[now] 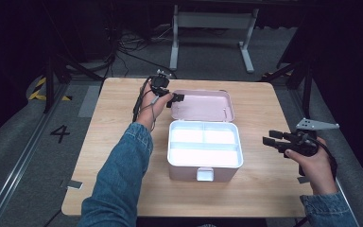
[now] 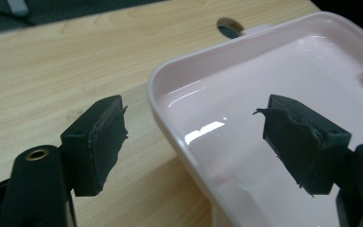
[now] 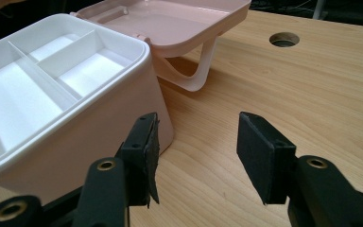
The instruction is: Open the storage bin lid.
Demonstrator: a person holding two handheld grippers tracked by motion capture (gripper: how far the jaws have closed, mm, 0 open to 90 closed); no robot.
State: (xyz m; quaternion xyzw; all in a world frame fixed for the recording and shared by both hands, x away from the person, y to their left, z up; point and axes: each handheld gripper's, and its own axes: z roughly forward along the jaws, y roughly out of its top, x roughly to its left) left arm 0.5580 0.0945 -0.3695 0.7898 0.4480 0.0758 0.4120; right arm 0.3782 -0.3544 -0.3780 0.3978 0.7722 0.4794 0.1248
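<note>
My left gripper (image 2: 194,142) is spread astride the pink lid's (image 2: 283,94) rim; I should pinch squarely before swinging it shut.

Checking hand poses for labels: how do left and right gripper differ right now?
The left gripper is far across the table at the open pink lid, its jaws straddling the lid's rim; the right gripper is near the table's right edge, beside the box, its jaws around nothing. The right gripper carries a grey plate; no such plate is clear on the left gripper. Both are open and point toward the box.
</note>
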